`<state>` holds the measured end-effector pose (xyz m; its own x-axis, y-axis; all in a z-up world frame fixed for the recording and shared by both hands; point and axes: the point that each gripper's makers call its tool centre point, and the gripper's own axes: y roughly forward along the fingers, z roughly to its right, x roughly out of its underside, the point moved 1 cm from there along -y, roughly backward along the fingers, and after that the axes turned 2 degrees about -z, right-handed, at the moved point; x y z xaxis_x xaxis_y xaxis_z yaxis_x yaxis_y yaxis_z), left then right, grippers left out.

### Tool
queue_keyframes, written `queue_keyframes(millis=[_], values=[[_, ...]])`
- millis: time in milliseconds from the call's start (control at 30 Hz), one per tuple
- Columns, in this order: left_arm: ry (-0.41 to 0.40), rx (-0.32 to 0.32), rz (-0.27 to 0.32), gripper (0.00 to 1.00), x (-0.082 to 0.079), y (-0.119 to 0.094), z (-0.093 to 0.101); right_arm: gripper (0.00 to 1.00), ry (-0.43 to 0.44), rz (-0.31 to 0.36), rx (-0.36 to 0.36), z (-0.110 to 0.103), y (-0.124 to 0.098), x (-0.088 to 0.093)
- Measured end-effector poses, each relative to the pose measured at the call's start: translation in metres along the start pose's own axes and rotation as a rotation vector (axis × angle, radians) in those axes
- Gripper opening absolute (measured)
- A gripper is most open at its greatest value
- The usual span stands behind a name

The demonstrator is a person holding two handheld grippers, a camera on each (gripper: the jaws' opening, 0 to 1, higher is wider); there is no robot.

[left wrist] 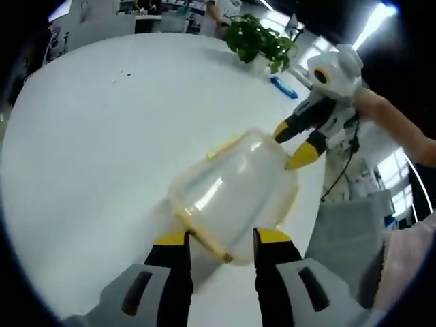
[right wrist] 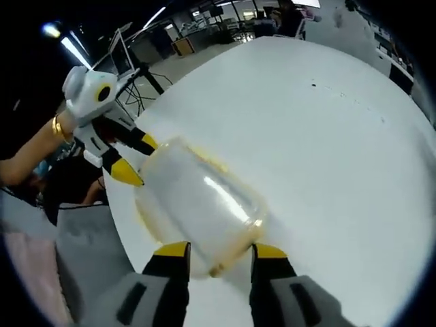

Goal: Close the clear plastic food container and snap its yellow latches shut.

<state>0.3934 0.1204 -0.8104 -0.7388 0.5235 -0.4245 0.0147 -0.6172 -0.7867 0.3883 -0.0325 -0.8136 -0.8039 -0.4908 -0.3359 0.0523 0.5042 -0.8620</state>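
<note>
The clear plastic food container [left wrist: 235,194] with a yellow rim lies on the white table [left wrist: 102,150], one gripper at each end. My left gripper [left wrist: 221,238] stands open at the near end in the left gripper view, its yellow-tipped jaws straddling a yellow latch [left wrist: 208,244]. My right gripper [left wrist: 293,144] comes in from the right, its tips apart at the container's far end. In the right gripper view the container [right wrist: 197,204] lies between my right gripper [right wrist: 221,251], open at its near end, and my left gripper [right wrist: 136,160] at its far end.
A green potted plant [left wrist: 259,39] and a blue object [left wrist: 283,87] sit at the table's far edge. A person's arm [left wrist: 395,126] holds the right gripper. A grey chair [left wrist: 347,238] stands beside the table. Desks and office gear [right wrist: 225,27] lie beyond.
</note>
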Motion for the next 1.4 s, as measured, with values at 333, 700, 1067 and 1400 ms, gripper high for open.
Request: queue_keyframes(millis=[333,700,1067,1400], values=[[0.013,-0.014,0.041,0.31,-0.001,-0.005,0.002,0.31,-0.028,0.036,0.023,0.0,0.003,-0.004],[0.141,-0.065,0.061,0.4,-0.003,0.004,0.002,0.34,-0.025,0.096,0.042,-0.003,0.001,-0.002],[0.289,-0.166,-0.024,0.5,-0.003,0.001,0.001,0.36,-0.162,0.117,0.096,-0.003,-0.02,-0.021],[0.39,-0.267,-0.007,0.5,-0.019,-0.019,-0.008,0.33,-0.24,0.18,0.01,-0.031,-0.022,-0.042]])
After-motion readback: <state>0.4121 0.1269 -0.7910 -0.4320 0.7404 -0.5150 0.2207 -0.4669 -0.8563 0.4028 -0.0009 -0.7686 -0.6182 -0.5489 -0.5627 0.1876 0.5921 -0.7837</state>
